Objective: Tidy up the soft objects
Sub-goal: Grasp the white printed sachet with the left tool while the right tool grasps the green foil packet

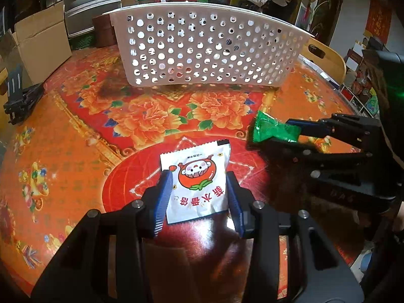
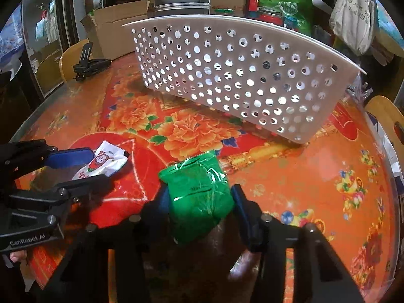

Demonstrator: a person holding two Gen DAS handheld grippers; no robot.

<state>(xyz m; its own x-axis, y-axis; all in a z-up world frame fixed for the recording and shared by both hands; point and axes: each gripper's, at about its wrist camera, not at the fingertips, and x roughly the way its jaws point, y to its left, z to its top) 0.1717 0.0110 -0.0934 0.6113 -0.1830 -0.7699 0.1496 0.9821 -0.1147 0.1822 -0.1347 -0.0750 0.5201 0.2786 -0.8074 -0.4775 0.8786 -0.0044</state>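
My left gripper (image 1: 198, 180) is shut on a white packet (image 1: 198, 181) printed with a red cartoon figure, its blue fingers pressing both sides. The packet also shows in the right wrist view (image 2: 102, 162), at the left. My right gripper (image 2: 200, 197) is shut on a green foil packet (image 2: 199, 197), held just above the table. In the left wrist view that green packet (image 1: 271, 130) sits at the right between the right gripper's fingers. A white perforated basket (image 1: 209, 48) stands at the back of the table, also seen in the right wrist view (image 2: 242, 75).
The round table (image 1: 75, 139) has a red and orange floral cover. A black stand (image 1: 21, 101) lies at its left edge. Cardboard boxes (image 1: 43, 38), stacked containers and bags stand behind the basket. A wooden chair back (image 1: 325, 58) rises at the right.
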